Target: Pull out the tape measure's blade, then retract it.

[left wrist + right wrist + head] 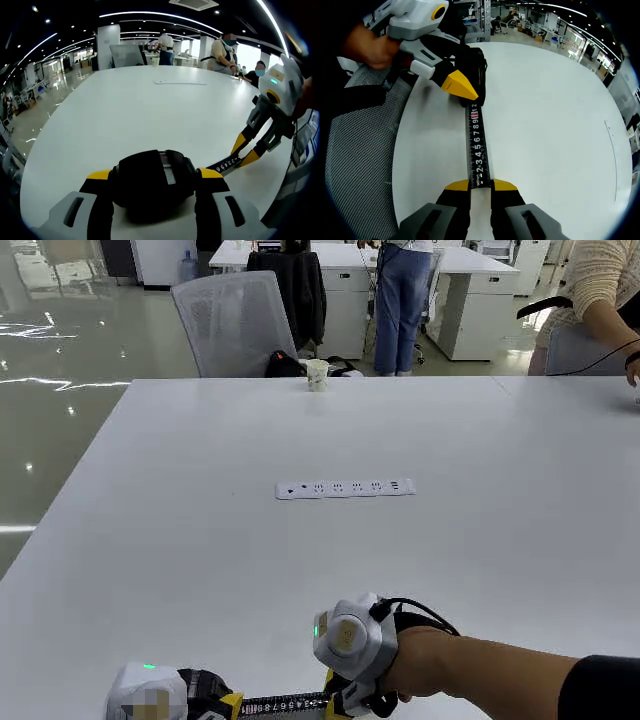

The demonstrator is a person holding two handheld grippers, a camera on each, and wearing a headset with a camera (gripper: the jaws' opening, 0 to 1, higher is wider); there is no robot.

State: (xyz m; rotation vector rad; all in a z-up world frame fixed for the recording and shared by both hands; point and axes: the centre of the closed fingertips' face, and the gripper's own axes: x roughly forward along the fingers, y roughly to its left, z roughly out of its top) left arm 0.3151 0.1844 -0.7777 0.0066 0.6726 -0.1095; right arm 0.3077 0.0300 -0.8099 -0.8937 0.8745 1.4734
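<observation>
1. I'm working over a big white table (200, 540). Its top is bare in the middle and carries a few small things further out.
2. A grey mesh chair (235, 325) stands at the far edge, pushed up against the table.
3. My left gripper (155, 176) sits low at the near edge of the table. Its yellow-tipped jaws are spread only as far as the tape measure's body is wide and are clamped on it from both sides.
4. My right gripper (480, 186) is just beside it, to the right in the head view. Its jaws are pressed almost together, pinching the free end of the blade between the yellow tips.
5. A white power strip (345, 488) lies flat near the middle of the table, well apart from both grippers.
6. The tape measure (145, 192) has a black case and is held at the near edge of the table. I cannot tell whether it rests on the surface or hangs just above it.
7. The blade (477, 145) is black with white figures. A short stretch of it is out, running straight from the case to the right gripper's tips.
8. A small paper cup (317, 374) stands upright at the far edge, close to the chair.
</observation>
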